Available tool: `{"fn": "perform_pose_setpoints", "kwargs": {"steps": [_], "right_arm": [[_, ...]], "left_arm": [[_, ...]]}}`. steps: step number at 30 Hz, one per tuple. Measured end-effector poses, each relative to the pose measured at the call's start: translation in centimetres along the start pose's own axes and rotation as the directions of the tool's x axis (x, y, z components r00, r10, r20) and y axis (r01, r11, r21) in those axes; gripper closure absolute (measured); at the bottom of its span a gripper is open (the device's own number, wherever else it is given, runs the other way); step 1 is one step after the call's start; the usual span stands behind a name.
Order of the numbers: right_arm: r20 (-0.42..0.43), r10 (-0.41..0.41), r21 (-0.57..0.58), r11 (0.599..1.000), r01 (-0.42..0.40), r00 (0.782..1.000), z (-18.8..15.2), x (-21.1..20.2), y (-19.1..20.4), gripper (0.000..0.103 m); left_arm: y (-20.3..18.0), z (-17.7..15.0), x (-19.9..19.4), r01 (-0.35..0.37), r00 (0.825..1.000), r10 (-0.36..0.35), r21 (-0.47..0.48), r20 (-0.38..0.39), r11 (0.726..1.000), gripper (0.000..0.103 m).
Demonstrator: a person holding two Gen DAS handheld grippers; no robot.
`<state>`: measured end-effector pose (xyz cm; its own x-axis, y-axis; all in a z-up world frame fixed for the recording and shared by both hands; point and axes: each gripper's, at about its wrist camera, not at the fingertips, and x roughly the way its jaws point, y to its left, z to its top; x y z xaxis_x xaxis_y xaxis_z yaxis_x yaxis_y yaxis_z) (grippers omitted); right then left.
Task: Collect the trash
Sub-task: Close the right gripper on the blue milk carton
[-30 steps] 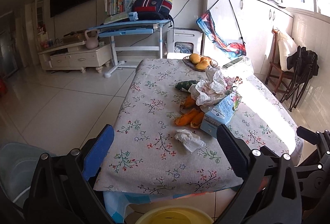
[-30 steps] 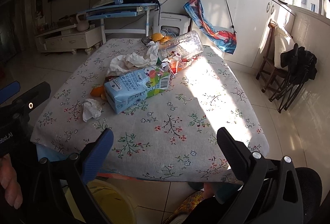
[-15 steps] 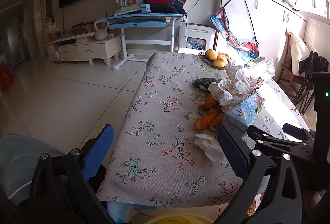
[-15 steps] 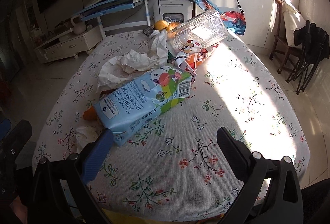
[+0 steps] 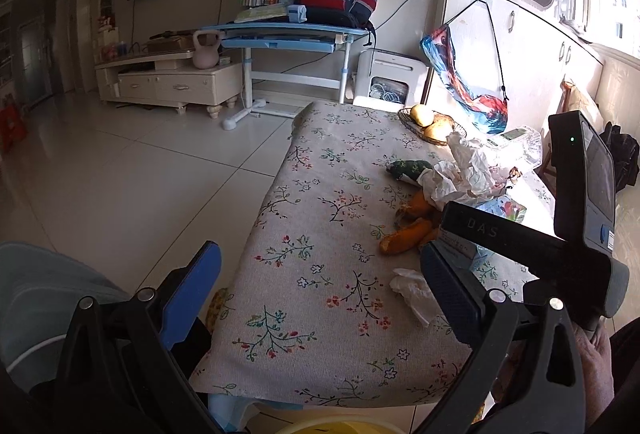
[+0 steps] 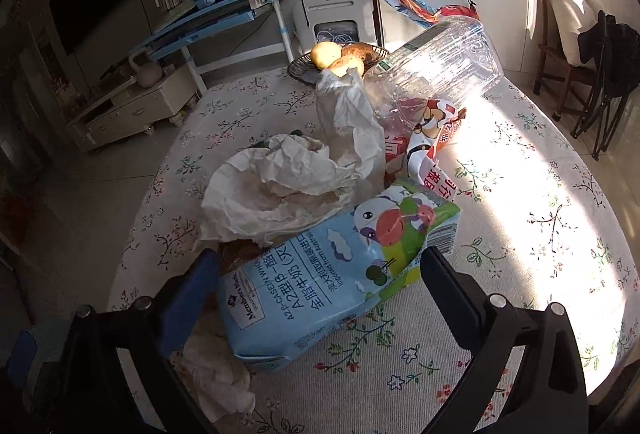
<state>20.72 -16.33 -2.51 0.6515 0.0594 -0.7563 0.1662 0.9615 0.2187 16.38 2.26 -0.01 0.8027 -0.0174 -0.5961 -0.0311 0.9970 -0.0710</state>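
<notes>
Right gripper (image 6: 320,266): jaws wide apart, 1 on each side of the near end of the milk carton (image 6: 332,274); I cannot tell if either pad touches it.
Left gripper (image 5: 320,274): jaws apart and holding nothing, low at the near edge of the table (image 5: 320,314).
Milk carton: it lies on its side on the flowered cloth, the near end toward the right gripper, the far end against the crumpled paper (image 6: 276,186).
Carton handling: the walls look dented, so I judge it is empty or almost empty, light, and soft enough to give under pressure. The coated surface is probably a little slippery.
Where to hold the carton: across the 2 flat sides near the folded end, where the cardboard is stiffer (the middle may collapse and slide out).
Crumpled paper: very light and soft, any fold can be pinched, but it may unfold and drag other pieces.
Small tissue (image 5: 412,290): it lies on the cloth just beside the left gripper's right finger; almost no weight, best pinched at its highest part.
Peels (image 5: 404,238): orange pieces near the carton, soft and probably moist.
Clear plastic container (image 6: 440,58): it leans behind the pile, thin and springy, easy to crack or slip.
Snack wrapper (image 6: 428,146): thin foil, slippery.
Yellow bin (image 5: 336,428): only its rim shows under the table edge.
</notes>
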Motion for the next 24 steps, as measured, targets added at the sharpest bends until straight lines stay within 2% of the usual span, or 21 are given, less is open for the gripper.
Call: {"fn": "perform_pose_setpoints", "kwargs": {"steps": [2, 6, 9, 16, 24], "right_arm": [[-0.018, -0.004, 0.006, 1.0, 0.004, 1.0, -0.1, 0.4, -0.2, 0.007], [-0.025, -0.007, -0.055, 0.998, 0.005, 1.0, -1.0, -0.6, -0.6, 0.007], [-0.036, -0.003, -0.08, 0.997, 0.001, 0.999, -1.8, -1.5, -2.3, 0.007], [-0.049, -0.004, -0.053, 0.999, 0.002, 0.999, -2.4, -3.4, -6.3, 0.007], [-0.049, 0.038, -0.01, 0.999, -0.038, 0.998, -1.4, -3.4, -7.0, 0.007]], "left_arm": [[-0.1, -0.1, 0.0, -0.001, 1.0, 0.001, 0.007, -0.001, 1.0, 0.006], [-0.1, 0.0, -0.4, 0.0, 1.0, 0.0, 0.01, 0.015, 1.0, 0.006], [0.0, 0.0, -0.5, 0.005, 1.0, -0.005, 0.004, 0.015, 1.0, 0.006], [-0.5, -0.2, -0.9, 0.002, 1.0, -0.003, 0.027, 0.027, 1.0, 0.006], [-0.8, -0.4, -0.9, -0.013, 0.999, 0.011, 0.054, 0.032, 0.998, 0.006]]}}
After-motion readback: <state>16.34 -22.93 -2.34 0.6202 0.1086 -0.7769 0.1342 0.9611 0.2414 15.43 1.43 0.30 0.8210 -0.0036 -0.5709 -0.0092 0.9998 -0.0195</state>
